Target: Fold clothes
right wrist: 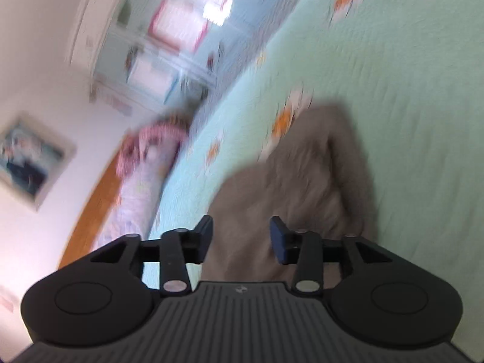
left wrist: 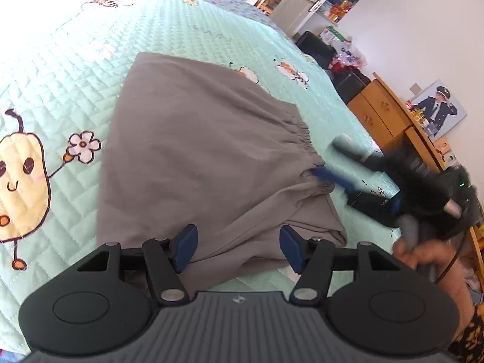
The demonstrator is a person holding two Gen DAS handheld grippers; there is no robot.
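A grey garment (left wrist: 196, 157) with a gathered elastic waistband (left wrist: 302, 139) lies spread on the mint-green quilted bedspread (left wrist: 75, 60). Its near right corner is folded under. My left gripper (left wrist: 239, 248) is open just above the garment's near edge, nothing between its blue pads. My right gripper (left wrist: 335, 163) appears blurred at the right, with one blue finger (left wrist: 326, 178) touching the waistband. In the blurred right wrist view, my right gripper (right wrist: 242, 236) is open over the grey garment (right wrist: 302, 187).
A person's hand (left wrist: 423, 257) holds the right gripper. Beyond the bed's right edge stand a wooden cabinet (left wrist: 381, 115), dark bags (left wrist: 314, 45) and an open door (left wrist: 305, 0). A pink pillow (right wrist: 145, 175) and a wooden headboard (right wrist: 93, 208) line the bed's far side.
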